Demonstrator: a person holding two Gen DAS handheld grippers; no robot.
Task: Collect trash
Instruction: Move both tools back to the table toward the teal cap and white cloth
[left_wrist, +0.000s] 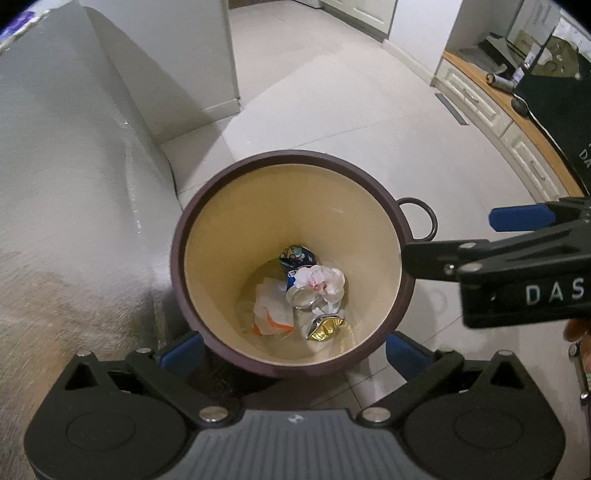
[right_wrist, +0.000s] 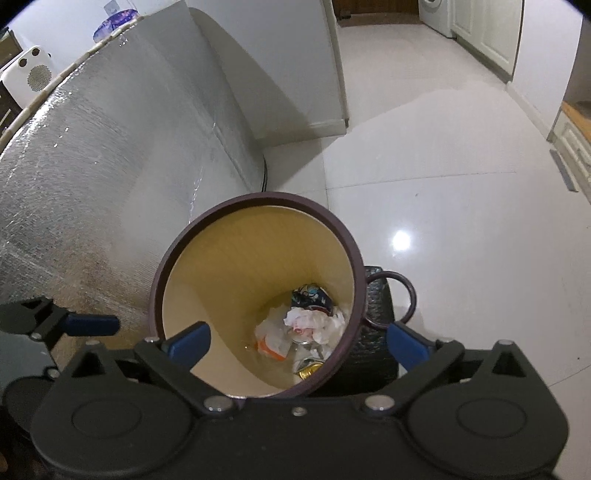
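Looking straight down into the trash bin (left_wrist: 288, 184), I judge the drop-off step is done: a crumpled white tissue (left_wrist: 321, 280), a crushed blue can (left_wrist: 295, 258), a gold crushed can (left_wrist: 327, 325) and an orange-and-white wrapper (left_wrist: 271, 314) all lie on the bin's floor, none of them in my grip. My right gripper (right_wrist: 297, 341) hangs over the near rim with its blue pads spread wide and nothing between them. My left gripper (left_wrist: 291, 354) is spread just as wide, its pads straddling the bin's near edge without pressing on it, also empty. Both tools point steeply downward, the right one reaching in from the right of the left camera's view. A silver foil-covered wall (right_wrist: 92, 166) stands just left of the bin; tiled floor (right_wrist: 443, 184) stretches far and right. I see no loose litter on that floor, so the next move, I'd say, calls for turning both tools away to look for more.
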